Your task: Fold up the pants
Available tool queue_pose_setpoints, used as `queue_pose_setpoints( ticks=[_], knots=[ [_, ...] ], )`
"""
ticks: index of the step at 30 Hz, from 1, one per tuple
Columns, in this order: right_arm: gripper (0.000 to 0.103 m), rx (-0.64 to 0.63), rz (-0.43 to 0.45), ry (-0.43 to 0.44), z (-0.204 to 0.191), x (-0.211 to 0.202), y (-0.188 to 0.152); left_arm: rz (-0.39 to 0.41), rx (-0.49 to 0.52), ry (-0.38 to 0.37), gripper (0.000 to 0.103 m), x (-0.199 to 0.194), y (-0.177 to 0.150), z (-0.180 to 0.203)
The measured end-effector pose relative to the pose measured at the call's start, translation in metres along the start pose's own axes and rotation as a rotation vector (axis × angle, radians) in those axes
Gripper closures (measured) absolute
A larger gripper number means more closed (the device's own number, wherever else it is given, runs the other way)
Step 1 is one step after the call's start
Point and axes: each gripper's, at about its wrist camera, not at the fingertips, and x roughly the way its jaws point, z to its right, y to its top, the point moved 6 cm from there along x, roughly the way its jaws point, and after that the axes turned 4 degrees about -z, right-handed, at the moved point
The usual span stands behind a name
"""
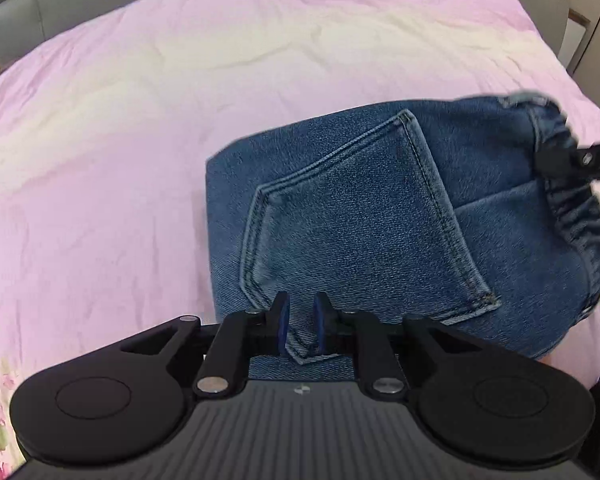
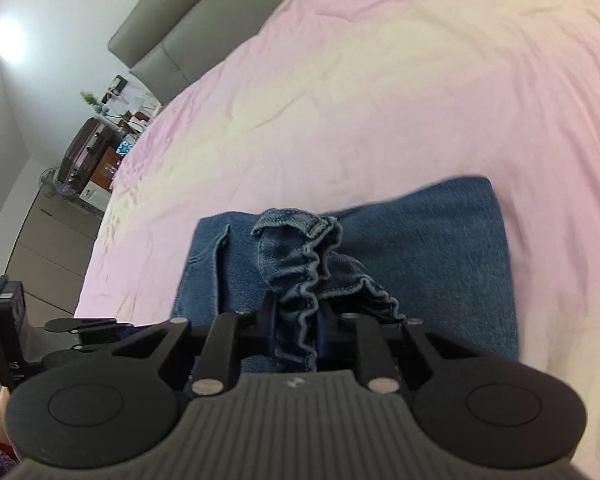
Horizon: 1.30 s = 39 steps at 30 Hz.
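Folded blue jeans [image 1: 360, 208] lie on the pink bed sheet [image 1: 140, 120], back pocket [image 1: 340, 220] facing up. My left gripper [image 1: 300, 324] is at the near edge of the jeans, its blue pads closed on the denim by the pocket's lower corner. My right gripper [image 2: 300, 320] is shut on the bunched elastic waistband [image 2: 304, 280] and holds it lifted above the folded jeans [image 2: 440, 248]. In the left wrist view the right gripper [image 1: 556, 160] reaches in from the right edge and pinches the waistband [image 1: 572, 216]. The left gripper's body [image 2: 60, 328] shows at the lower left of the right wrist view.
The sheet [image 2: 340, 100] spreads wide beyond the jeans. A grey padded headboard [image 2: 172, 40] runs along the far side. Beside the bed stand a dark suitcase [image 2: 84, 152] and cluttered furniture. A beige cabinet [image 1: 580, 20] stands at the far right corner.
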Motion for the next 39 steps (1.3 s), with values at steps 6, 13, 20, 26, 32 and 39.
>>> queue_pose_setpoints(
  ticks=[6,13,20,26,32,39],
  knots=[
    [0.090,-0.113,0.041,-0.039,-0.035,-0.045,0.041,0.085,-0.070,-0.042,0.085,-0.025,0.015,-0.004],
    [0.090,0.057,-0.039,-0.212,0.057,-0.022,0.029,0.088,-0.073,-0.066,0.085,-0.003,0.023,0.002],
    [0.089,0.048,-0.080,-0.348,0.099,0.017,0.014,0.041,-0.063,-0.061,0.085,0.025,0.020,-0.006],
    [0.066,-0.028,-0.099,-0.396,0.078,0.003,0.024,0.075,-0.091,-0.075,0.085,0.019,0.027,-0.016],
    [0.070,-0.160,0.003,-0.440,0.038,-0.032,0.035,0.140,-0.097,-0.086,0.085,0.016,0.051,-0.014],
    [0.092,-0.207,-0.053,-0.482,0.045,0.013,0.044,0.137,-0.140,-0.086,0.085,0.056,0.076,-0.018]
  ],
)
